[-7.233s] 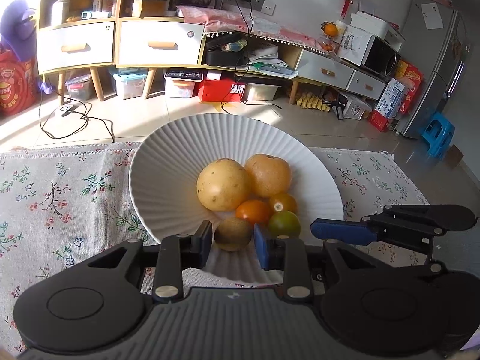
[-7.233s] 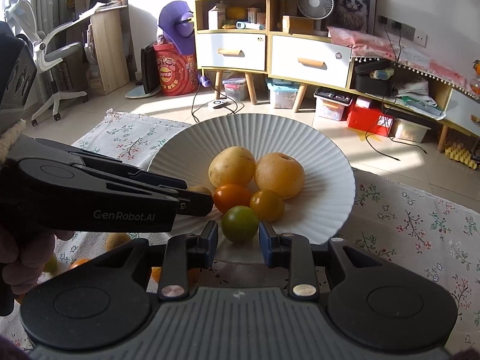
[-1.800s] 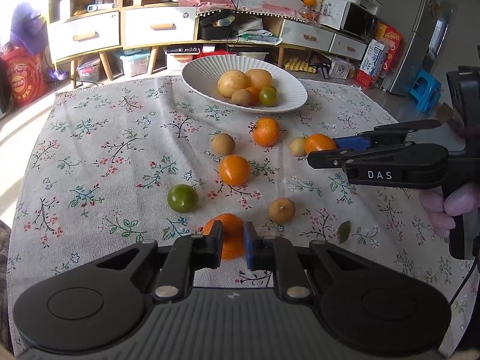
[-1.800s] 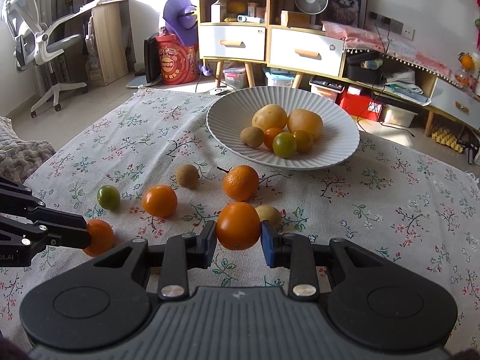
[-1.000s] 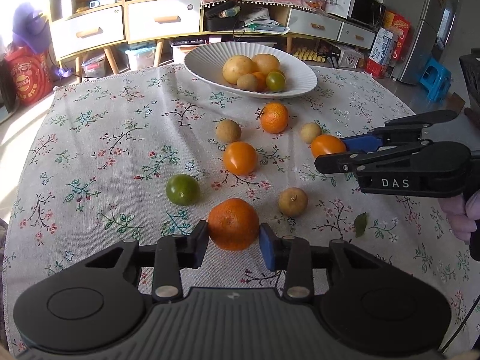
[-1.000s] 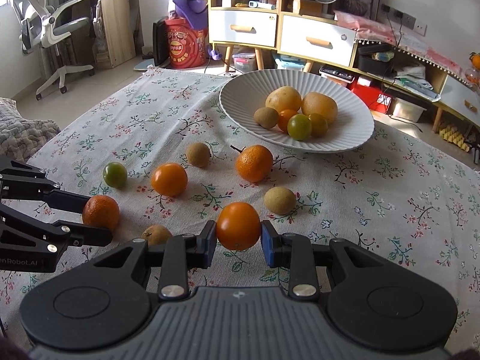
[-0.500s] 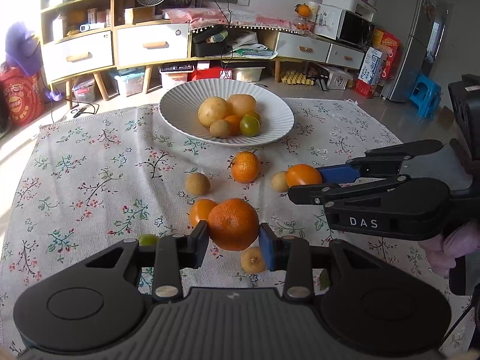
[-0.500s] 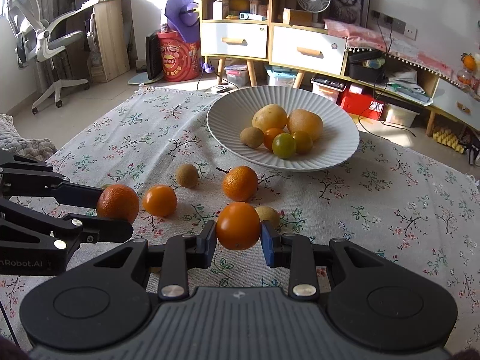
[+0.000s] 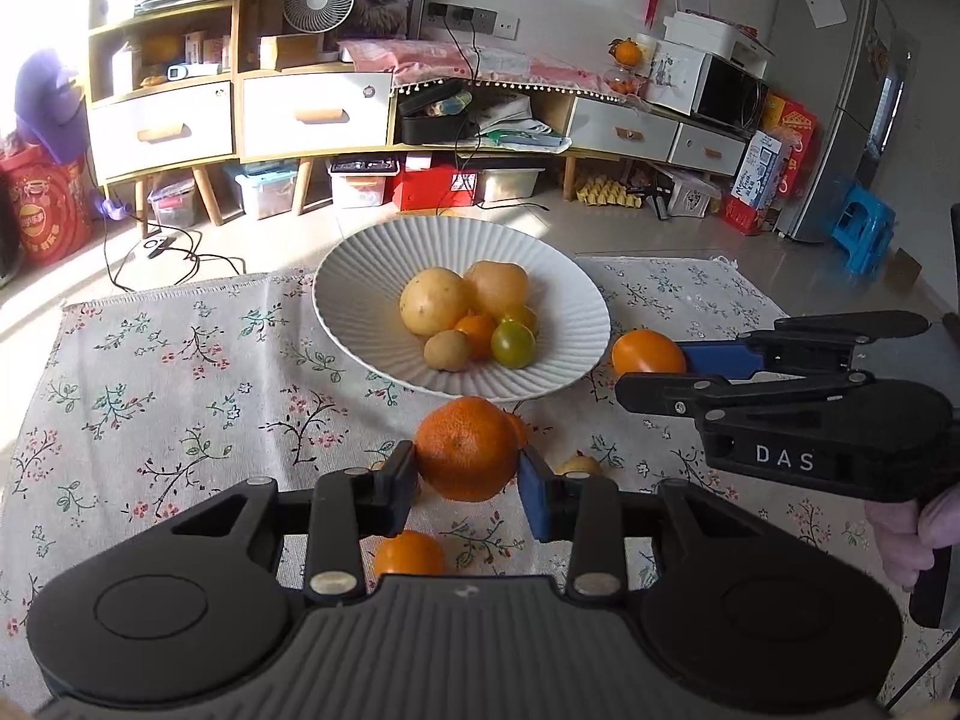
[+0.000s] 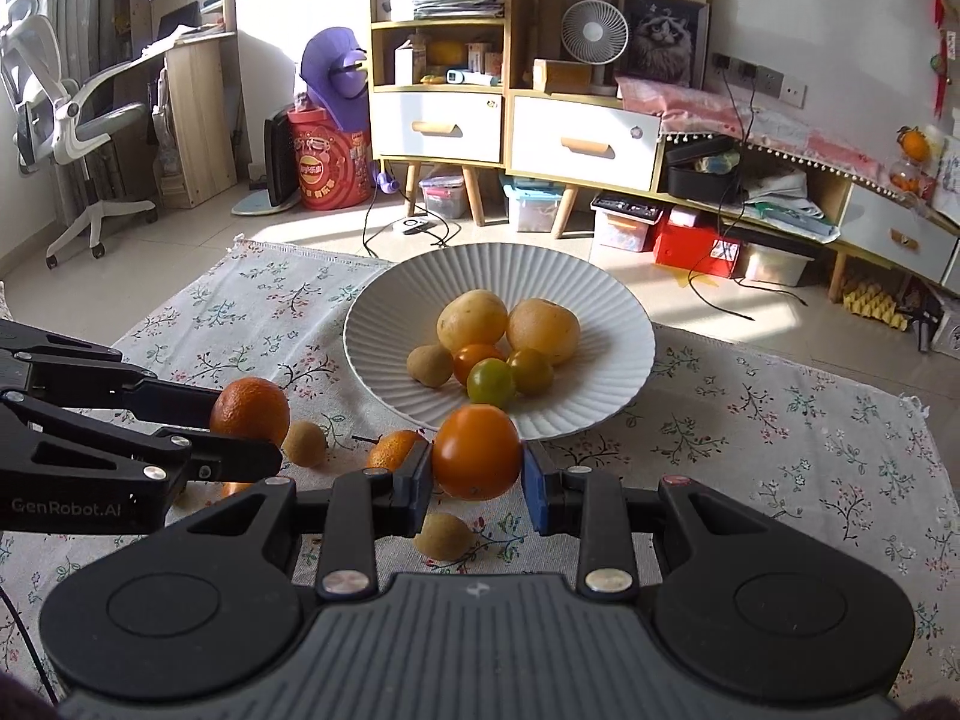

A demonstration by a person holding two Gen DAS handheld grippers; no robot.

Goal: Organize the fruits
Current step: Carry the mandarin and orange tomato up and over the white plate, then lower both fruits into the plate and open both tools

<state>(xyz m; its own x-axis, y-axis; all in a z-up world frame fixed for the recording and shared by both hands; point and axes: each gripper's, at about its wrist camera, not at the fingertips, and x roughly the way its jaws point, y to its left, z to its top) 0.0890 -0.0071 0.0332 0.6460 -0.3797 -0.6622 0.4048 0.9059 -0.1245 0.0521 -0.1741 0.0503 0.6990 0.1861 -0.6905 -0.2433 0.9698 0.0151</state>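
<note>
Floral tablecloth [image 9: 180, 372] w/ cabinets behind, sun on the floor. White ribbed bowl [image 10: 606, 324] mid-table, already six fruits piled inside. Left gripper [image 9: 467, 474] clamped on a bumpy mandarin [image 9: 467, 447], held above the cloth just short of the bowl's near rim. Right gripper [image 10: 477, 480] clamped on a smooth orange [image 10: 477, 451], also at the near rim, beside the left. Loose on the cloth below: a small orange [image 10: 393, 449] and two brown kiwis [image 10: 305, 443] near the grippers.
</note>
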